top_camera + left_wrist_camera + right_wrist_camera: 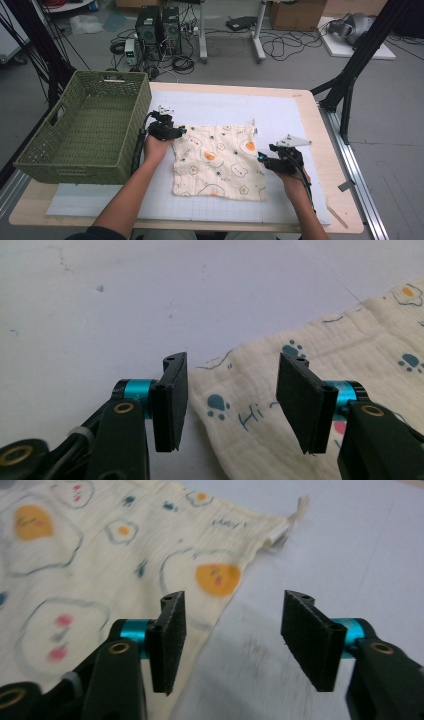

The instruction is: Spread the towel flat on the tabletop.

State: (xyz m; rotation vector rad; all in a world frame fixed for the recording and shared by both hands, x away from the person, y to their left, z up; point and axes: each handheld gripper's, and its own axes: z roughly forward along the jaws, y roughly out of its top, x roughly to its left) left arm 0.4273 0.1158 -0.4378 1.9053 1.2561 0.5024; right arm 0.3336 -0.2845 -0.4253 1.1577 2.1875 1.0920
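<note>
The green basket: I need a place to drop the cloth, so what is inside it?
The green basket looks empty: bare woven floor and inner walls show. Its near wall hides the strip of floor just behind it.

High view looks forward, down over table [300,107]; both gripper views sit low, close (jaws at btm), sharing the printed cloth [220,160] w/ it.

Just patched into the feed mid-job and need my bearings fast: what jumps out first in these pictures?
A cream cloth printed with fried eggs lies spread flat in the middle of the table. The left gripper sits at its left edge and the right gripper at its right edge, both with jaws open and holding nothing. A big green basket stands at the table's left side.
</note>
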